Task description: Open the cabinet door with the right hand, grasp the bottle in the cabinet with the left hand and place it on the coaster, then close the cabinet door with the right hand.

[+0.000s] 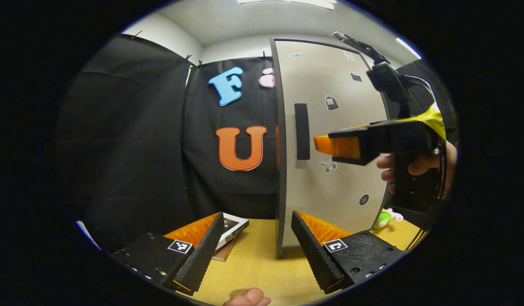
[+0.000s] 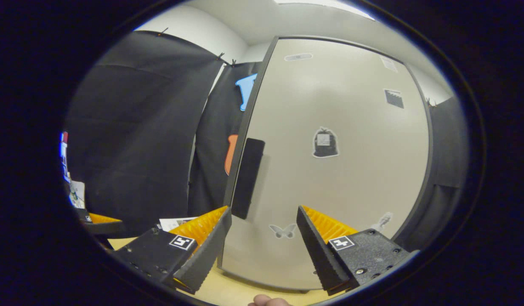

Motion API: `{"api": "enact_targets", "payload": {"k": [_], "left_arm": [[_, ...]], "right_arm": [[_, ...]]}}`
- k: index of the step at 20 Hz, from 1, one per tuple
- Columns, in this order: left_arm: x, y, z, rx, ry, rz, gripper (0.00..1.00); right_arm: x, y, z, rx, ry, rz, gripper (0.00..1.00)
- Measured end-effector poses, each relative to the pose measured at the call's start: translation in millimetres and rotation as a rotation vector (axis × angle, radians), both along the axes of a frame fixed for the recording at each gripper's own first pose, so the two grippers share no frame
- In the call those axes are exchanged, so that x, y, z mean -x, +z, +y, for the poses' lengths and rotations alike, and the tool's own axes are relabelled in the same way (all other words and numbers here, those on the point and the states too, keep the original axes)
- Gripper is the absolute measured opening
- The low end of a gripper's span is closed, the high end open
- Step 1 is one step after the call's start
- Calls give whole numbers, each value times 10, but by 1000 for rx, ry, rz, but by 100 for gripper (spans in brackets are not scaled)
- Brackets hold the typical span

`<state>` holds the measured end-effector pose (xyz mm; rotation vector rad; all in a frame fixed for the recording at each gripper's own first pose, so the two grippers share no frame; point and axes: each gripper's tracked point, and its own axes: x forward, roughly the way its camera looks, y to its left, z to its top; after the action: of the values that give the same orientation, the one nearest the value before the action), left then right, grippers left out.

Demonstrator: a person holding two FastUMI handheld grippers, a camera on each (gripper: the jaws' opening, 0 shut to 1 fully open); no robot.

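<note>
Now the door-opening step: the right tool [image 2: 264, 242], fingers apart, nears the closed cabinet door [image 2: 338, 170]; next, close on its handle [image 2: 247, 178]. Left tool [image 1: 257, 248] waits agape.

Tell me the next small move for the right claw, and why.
Probably ease the right claw forward and left onto the dark handle. The cabinet door looks closed, the claw is open and empty, and the handle lies just up and left of it.

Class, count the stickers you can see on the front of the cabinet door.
7 on the cabinet door: oval top centre, pale top right, dark square, bag mid-door, butterfly, pale lower right, dark round. The other hand-held gripper may hide more.
</note>
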<state>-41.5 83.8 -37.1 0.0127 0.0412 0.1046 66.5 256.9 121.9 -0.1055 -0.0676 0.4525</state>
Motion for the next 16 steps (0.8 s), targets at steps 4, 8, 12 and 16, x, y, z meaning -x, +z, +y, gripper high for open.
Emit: {"api": "enact_targets", "payload": {"k": [4, 8, 12, 16], "left_arm": [[114, -123, 282, 4, 41, 19, 96], [179, -162, 435, 23, 53, 18, 96], [197, -252, 543, 40, 53, 23, 100], [197, -346, 620, 45, 48, 44, 96]], "right_arm": [[-178, 78, 445, -44, 35, 32, 99], [-271, 100, 554, -92, 5, 60, 96], [-394, -5, 447, -141, -72, 92, 79], [-443, -91, 416, -121, -97, 94, 71]]}}
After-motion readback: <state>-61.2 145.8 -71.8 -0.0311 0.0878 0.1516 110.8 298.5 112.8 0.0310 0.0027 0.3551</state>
